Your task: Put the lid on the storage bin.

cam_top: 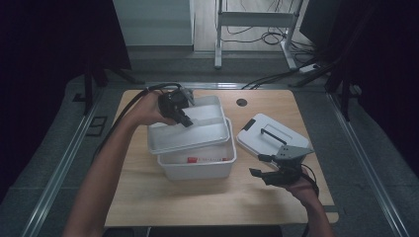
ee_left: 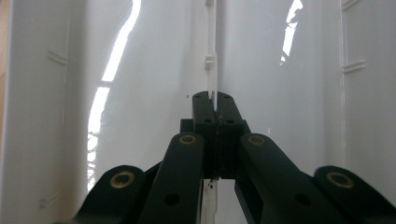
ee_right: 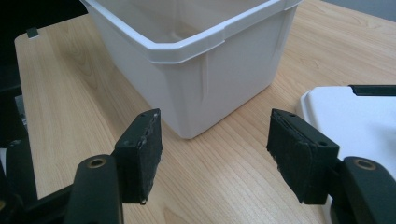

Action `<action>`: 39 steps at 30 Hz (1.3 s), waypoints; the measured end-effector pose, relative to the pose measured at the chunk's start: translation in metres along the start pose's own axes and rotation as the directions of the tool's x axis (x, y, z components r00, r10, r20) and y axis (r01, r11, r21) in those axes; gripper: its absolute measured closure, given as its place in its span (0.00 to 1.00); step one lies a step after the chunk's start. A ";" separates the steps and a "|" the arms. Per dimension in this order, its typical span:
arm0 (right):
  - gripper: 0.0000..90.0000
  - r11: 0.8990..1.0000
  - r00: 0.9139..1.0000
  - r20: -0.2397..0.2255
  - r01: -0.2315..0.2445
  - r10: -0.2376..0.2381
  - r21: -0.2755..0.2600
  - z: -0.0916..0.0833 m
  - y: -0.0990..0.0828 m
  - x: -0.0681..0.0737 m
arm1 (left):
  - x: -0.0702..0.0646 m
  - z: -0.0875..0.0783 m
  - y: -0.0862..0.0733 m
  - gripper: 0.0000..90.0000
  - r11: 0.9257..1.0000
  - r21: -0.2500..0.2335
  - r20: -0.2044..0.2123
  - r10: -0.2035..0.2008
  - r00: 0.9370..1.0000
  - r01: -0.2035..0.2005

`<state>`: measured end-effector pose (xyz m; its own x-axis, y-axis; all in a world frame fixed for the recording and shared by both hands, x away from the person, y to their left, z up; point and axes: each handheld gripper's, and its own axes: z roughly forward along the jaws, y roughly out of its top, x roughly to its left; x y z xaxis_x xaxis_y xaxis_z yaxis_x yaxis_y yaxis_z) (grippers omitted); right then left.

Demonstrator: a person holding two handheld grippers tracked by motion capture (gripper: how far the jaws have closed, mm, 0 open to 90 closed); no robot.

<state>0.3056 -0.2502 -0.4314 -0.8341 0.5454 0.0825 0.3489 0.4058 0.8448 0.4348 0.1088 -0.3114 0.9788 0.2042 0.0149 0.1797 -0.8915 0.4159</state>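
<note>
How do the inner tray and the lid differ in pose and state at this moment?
The tray is gripped on its middle divider by the shut left gripper and sits tilted over the bin; the lid lies flat on the table, with the open right gripper apart from it. The tray is an open shallow tub with compartments; the lid is a closed panel with a dark handle. Both are white plastic.

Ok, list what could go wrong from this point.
The left gripper pinches only the thin centre divider of the white tray, so the tray could tilt or slip free. The tray sits skewed over the white bin; its edge may catch the rim. The right gripper hangs open beside the lid, steadying nothing.
</note>
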 end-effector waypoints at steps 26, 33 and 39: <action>0.39 1.000 1.000 0.008 -0.009 0.009 0.002 0.000 -0.003 -0.003 | -0.005 0.042 0.017 0.99 0.995 0.073 0.061 0.058 0.996 -0.063; 0.39 1.000 1.000 0.010 -0.013 0.013 0.006 0.001 -0.004 -0.005 | -0.005 0.051 0.012 0.99 0.996 0.065 0.079 0.053 0.995 -0.058; 0.39 1.000 1.000 0.010 -0.017 0.017 0.010 0.002 -0.005 -0.006 | -0.006 0.056 0.007 0.99 0.996 0.064 0.087 0.062 0.994 -0.068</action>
<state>0.3095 -0.2536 -0.4376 -0.8237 0.5596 0.0912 0.3673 0.4042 0.8377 0.4352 0.0784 -0.3599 0.9929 0.1125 -0.0390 0.1190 -0.9272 0.3552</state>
